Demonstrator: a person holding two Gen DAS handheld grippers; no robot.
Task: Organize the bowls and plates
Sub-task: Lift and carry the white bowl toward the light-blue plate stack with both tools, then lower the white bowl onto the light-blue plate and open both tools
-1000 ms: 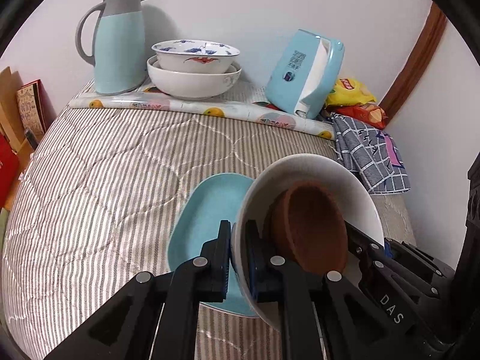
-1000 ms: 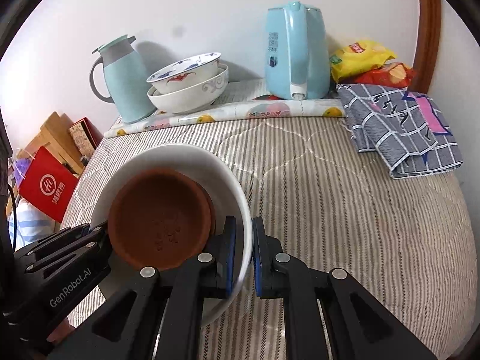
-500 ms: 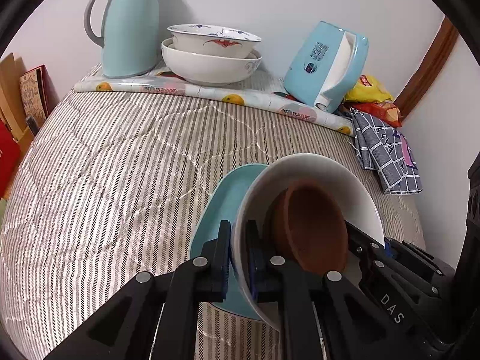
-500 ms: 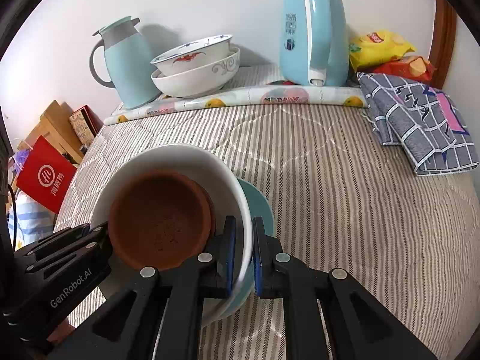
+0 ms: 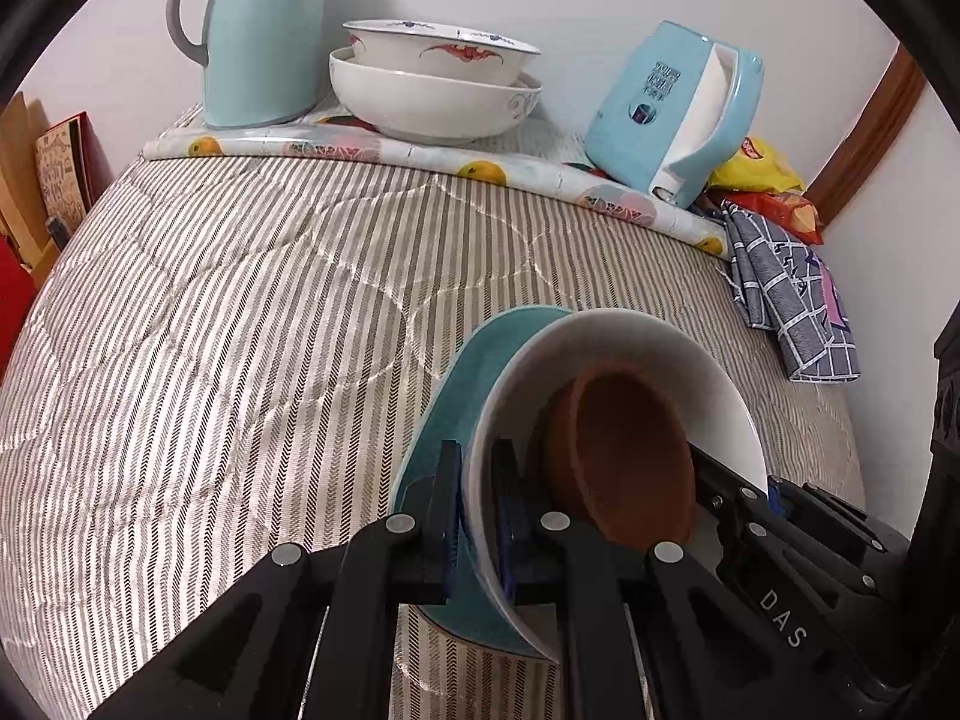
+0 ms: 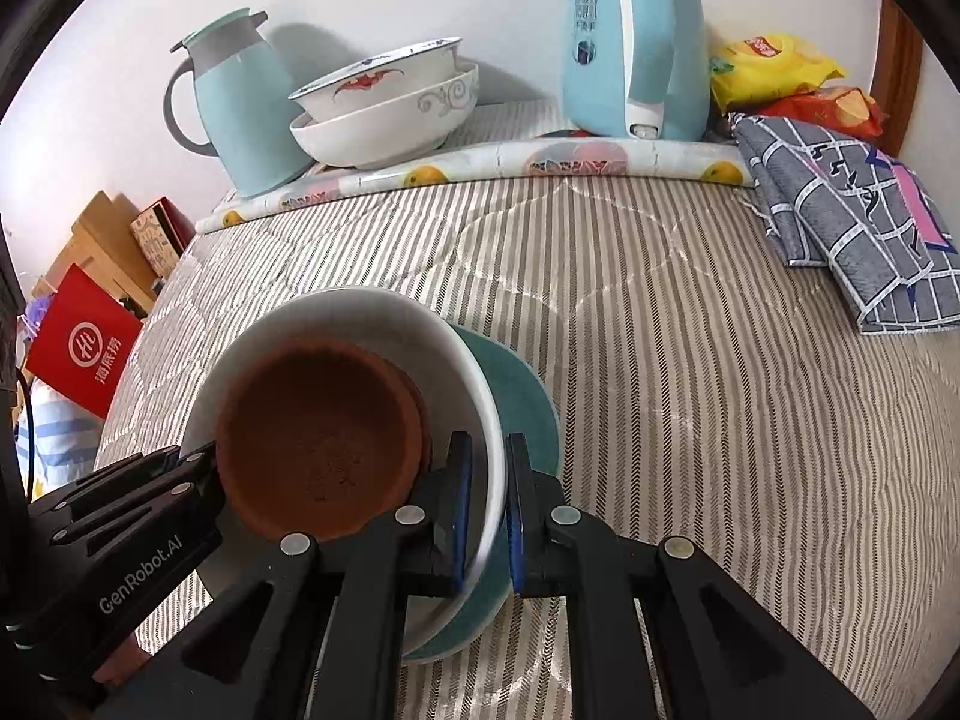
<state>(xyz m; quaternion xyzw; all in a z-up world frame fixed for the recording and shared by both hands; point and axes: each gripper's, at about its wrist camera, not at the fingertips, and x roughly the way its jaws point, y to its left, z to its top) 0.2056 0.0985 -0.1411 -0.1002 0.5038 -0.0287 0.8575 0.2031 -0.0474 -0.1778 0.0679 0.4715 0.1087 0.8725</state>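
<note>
Between the two grippers, a white bowl (image 5: 630,354) is hanging over the striped bedcover (image 5: 240,330), with a brown bowl (image 5: 624,450) sitting inside it. Left gripper (image 5: 477,516) is pinching the white rim on its side, pads tight on the wall; right gripper (image 6: 486,498) is clamping the opposite rim the same way. Directly under the white bowl, a teal plate (image 6: 522,396) is lying on the cover, and whether bowl and plate are touching, I cannot tell. Far ahead of both grippers, two stacked bowls (image 5: 432,84) are sitting beside a pale blue jug (image 5: 258,30) and a blue kettle (image 6: 630,42). Off to the right, a checked cloth (image 6: 852,228) is lying folded.
</note>
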